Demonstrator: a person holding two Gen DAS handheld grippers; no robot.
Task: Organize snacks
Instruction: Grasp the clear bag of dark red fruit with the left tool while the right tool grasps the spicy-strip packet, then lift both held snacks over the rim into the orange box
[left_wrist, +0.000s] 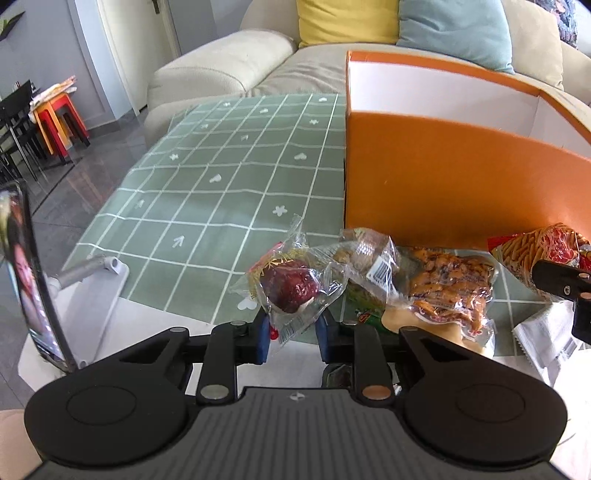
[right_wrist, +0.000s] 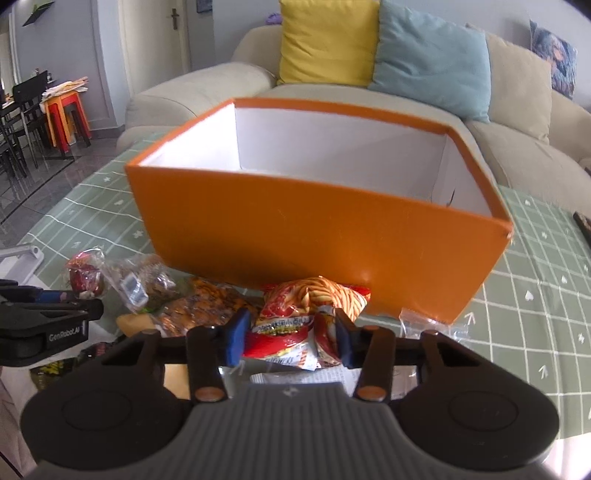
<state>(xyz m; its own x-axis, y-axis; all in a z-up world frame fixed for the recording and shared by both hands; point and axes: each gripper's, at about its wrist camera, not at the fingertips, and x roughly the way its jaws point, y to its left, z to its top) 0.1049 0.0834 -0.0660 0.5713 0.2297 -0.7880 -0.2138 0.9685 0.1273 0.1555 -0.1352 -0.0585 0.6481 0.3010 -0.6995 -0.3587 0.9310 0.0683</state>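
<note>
The right gripper (right_wrist: 290, 338) has its fingers (right_wrist: 236, 338) around a red snack bag (right_wrist: 295, 325). Behind stands an orange box (right_wrist: 314, 236) on the table (right_wrist: 546, 295).

The orange box (right_wrist: 317, 236) walls off the snack pile (left_wrist: 424, 280) behind; green cloth (left_wrist: 207, 192) leftward lies free.

Each gripper is a matte black handheld unit. The left gripper (left_wrist: 293, 332) has a ribbed grey central plate bearing a small round emblem, flanked by two broad black discs. Black linkage arms carry round pivot caps (one silver, one copper). Its finger pads (left_wrist: 263, 338) are blue. The right gripper (right_wrist: 290, 341) matches it, with copper caps, blue pads (right_wrist: 236, 341) and identical discs.
</note>
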